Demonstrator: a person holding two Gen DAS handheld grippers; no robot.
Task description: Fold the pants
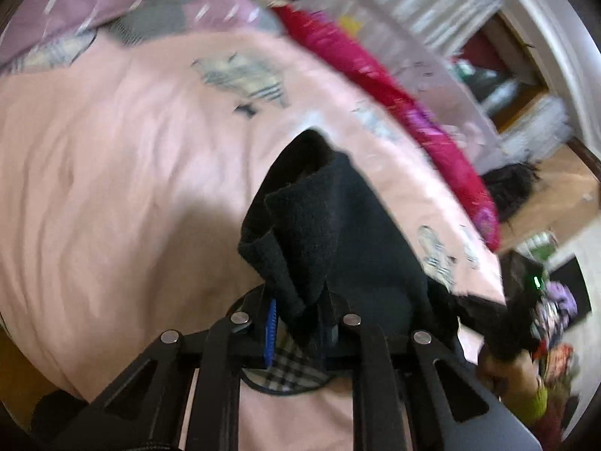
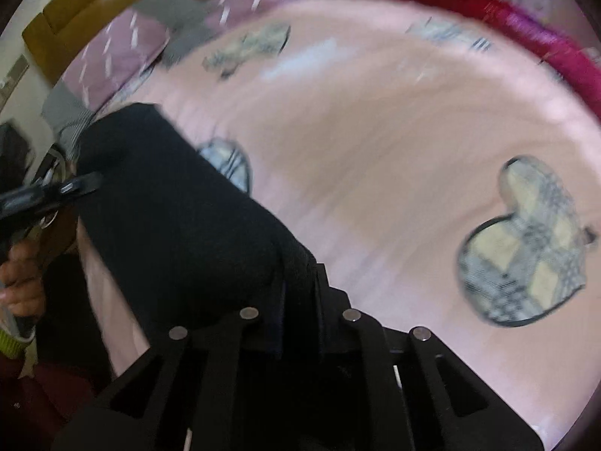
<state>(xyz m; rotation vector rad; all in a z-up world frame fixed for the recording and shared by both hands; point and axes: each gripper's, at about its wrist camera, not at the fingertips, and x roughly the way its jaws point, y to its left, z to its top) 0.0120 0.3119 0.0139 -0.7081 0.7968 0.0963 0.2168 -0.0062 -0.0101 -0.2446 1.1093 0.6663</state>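
Note:
The black pants (image 1: pixel 338 225) are bunched between the fingers of my left gripper (image 1: pixel 300 323), which is shut on the cloth; a fold stands up from the jaws and the rest trails off to the right over the pink bedspread (image 1: pixel 112 173). In the right wrist view the pants (image 2: pixel 180 218) stretch from my right gripper (image 2: pixel 300 300), shut on their near edge, up and left to the other gripper (image 2: pixel 71 188), held by a hand (image 2: pixel 20 285) at the left edge. The cloth is lifted off the bed between the two grips.
The pink bedspread (image 2: pixel 375 158) carries checked heart patches (image 2: pixel 526 248). A crimson blanket (image 1: pixel 394 105) lies along the far side, and purple and grey pillows (image 1: pixel 94 3) at the head. A white cabinet (image 1: pixel 533 49) and wooden floor (image 1: pixel 563 195) lie beyond the bed.

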